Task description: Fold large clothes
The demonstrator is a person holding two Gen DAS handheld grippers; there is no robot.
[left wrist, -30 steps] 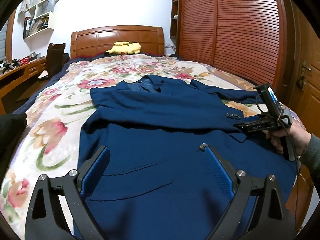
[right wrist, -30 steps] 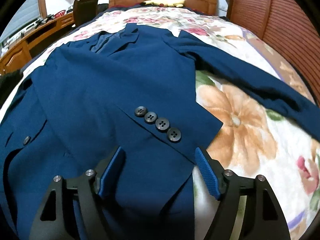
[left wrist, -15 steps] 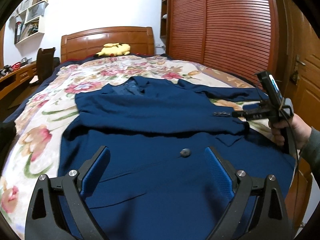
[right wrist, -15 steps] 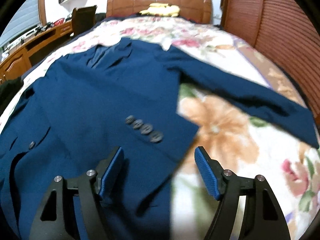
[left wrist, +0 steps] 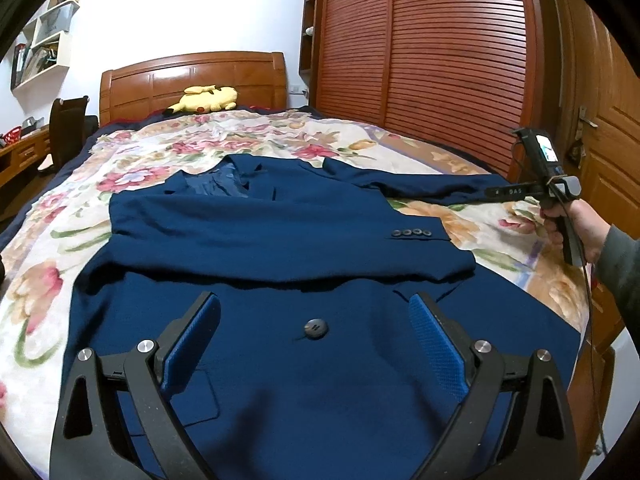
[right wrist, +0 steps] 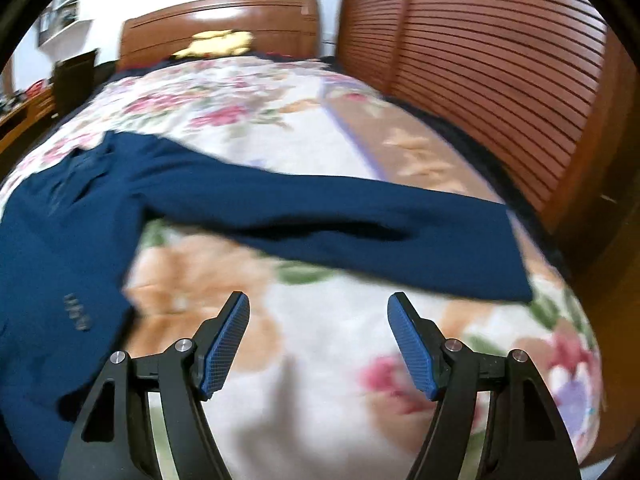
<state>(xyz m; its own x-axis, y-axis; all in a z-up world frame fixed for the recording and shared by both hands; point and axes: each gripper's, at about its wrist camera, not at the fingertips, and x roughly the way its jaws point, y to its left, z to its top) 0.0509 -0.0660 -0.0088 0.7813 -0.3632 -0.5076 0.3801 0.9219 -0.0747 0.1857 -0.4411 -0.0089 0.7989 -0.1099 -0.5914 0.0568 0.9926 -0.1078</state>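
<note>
A navy blue suit jacket lies flat on the bed, collar toward the headboard. One sleeve is folded across its chest, the cuff with buttons at the right. The other sleeve stretches out over the floral bedspread to the right. My left gripper is open and empty above the jacket's lower front, near a front button. My right gripper is open and empty above the bedspread, just short of the outstretched sleeve. It also shows in the left wrist view, held at the right.
The floral bedspread covers a bed with a wooden headboard. A yellow plush toy lies at the head. A slatted wooden wardrobe runs along the right side. A desk and chair stand at the left.
My right gripper has swung right, away from the folded cuff with buttons, toward the outstretched sleeve. My left gripper has drifted left and back over the jacket's front. Both stay open.
</note>
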